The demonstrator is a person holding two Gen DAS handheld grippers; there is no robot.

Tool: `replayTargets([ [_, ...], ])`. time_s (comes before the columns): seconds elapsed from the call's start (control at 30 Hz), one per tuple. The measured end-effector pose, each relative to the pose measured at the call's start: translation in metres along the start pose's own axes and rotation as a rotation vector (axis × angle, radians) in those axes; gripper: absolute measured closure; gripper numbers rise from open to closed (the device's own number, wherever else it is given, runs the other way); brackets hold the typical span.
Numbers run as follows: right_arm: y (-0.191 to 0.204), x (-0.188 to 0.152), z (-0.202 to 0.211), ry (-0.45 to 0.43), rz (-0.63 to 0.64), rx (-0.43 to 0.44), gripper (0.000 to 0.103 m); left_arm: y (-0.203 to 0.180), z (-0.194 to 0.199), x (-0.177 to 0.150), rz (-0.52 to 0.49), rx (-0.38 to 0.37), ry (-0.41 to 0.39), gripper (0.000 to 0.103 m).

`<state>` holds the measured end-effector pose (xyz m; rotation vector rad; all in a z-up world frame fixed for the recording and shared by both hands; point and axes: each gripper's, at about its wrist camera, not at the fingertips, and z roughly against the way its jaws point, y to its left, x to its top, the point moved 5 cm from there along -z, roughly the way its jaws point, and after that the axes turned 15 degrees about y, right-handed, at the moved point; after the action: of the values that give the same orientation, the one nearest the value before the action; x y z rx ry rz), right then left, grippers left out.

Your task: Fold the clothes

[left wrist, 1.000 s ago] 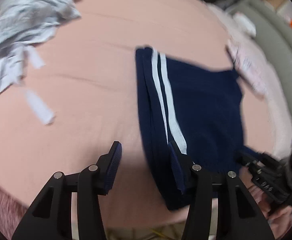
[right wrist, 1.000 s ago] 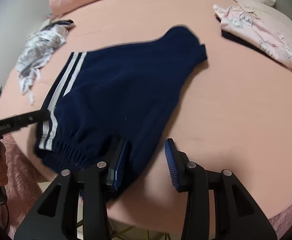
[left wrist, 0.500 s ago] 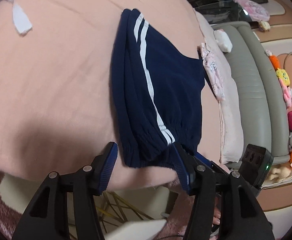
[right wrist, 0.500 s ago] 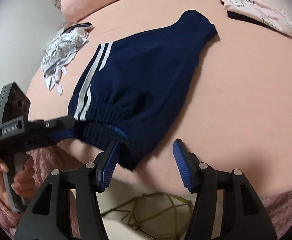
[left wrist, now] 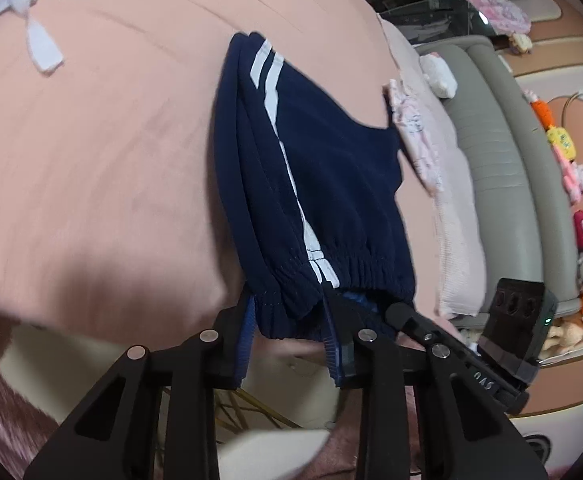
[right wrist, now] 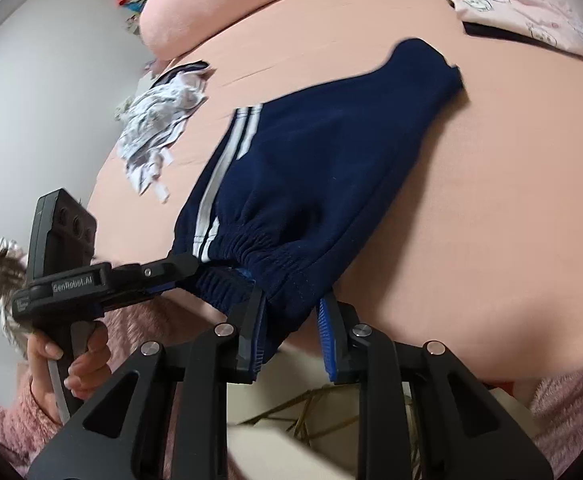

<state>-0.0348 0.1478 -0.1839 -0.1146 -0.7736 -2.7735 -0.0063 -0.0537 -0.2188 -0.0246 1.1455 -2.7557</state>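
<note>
Navy shorts [left wrist: 331,168] with two white side stripes lie flat on the pink bed [left wrist: 91,140], their elastic waistband hanging over the near edge. My left gripper [left wrist: 291,328] has its jaws closing on the striped corner of the waistband, and the bunched fabric fills the gap between the pads. In the right wrist view the shorts [right wrist: 323,152] run away from me, and my right gripper [right wrist: 291,332] has its jaws closing on the other waistband corner. The left gripper [right wrist: 187,266] shows there from the side, its tip at the waistband.
A crumpled grey-and-white garment [right wrist: 159,120] lies on the far left of the bed [right wrist: 491,200]. A pink printed garment [right wrist: 523,16] lies at the far right and a pink pillow [right wrist: 211,12] at the head. A grey sofa [left wrist: 503,160] with plush toys stands beyond. A hand [right wrist: 87,360] holds the left gripper.
Both grippers stood wide apart at the waistband half a second ago; their jaws have since narrowed onto it. Both views have drawn closer to the bed's near edge.
</note>
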Motion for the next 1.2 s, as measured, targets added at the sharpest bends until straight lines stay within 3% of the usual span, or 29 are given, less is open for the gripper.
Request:
replayTargets([
  [0.13,-0.002,-0.009,0.0,0.052,-0.032,0.035,0.08,-0.002,0.004,-0.011,0.044,-0.052,0.031,0.072],
  [0.23,-0.007,0.001,0.006,0.048,-0.08,0.133,0.08,-0.005,0.005,-0.003,0.069,-0.075,0.06,0.072],
  [0.3,-0.008,0.013,0.013,0.033,-0.099,0.181,0.08,-0.013,0.008,0.01,0.07,-0.091,0.07,0.072],
  [0.43,-0.003,0.045,0.027,-0.052,-0.116,0.169,0.078,-0.028,0.011,0.043,0.061,-0.135,0.058,0.072],
  [0.6,-0.013,0.102,0.031,-0.143,-0.149,0.177,0.071,-0.036,0.004,0.105,0.026,-0.094,-0.005,0.07],
  [0.73,-0.037,0.134,0.024,-0.186,-0.208,0.134,0.064,-0.033,0.005,0.135,0.014,-0.098,-0.071,0.043],
  [0.87,-0.042,0.14,0.049,-0.288,-0.186,0.079,0.062,-0.038,0.032,0.132,-0.114,-0.007,-0.22,0.043],
  [0.97,-0.035,0.135,0.052,-0.271,-0.109,-0.063,0.056,-0.036,0.026,0.119,-0.211,0.127,-0.204,0.043],
  [1.07,-0.034,0.126,0.032,-0.192,-0.027,-0.205,0.055,-0.036,0.005,0.107,-0.296,0.25,-0.165,0.043],
  [1.13,-0.04,0.12,0.014,-0.119,0.003,-0.253,0.055,-0.038,-0.011,0.103,-0.329,0.321,-0.139,0.045],
  [1.17,-0.042,0.118,0.003,-0.087,0.012,-0.269,0.055,-0.04,-0.018,0.103,-0.346,0.358,-0.129,0.051],
  [1.2,-0.044,0.117,-0.007,-0.054,0.022,-0.285,0.056,-0.042,-0.025,0.103,-0.363,0.395,-0.118,0.076],
])
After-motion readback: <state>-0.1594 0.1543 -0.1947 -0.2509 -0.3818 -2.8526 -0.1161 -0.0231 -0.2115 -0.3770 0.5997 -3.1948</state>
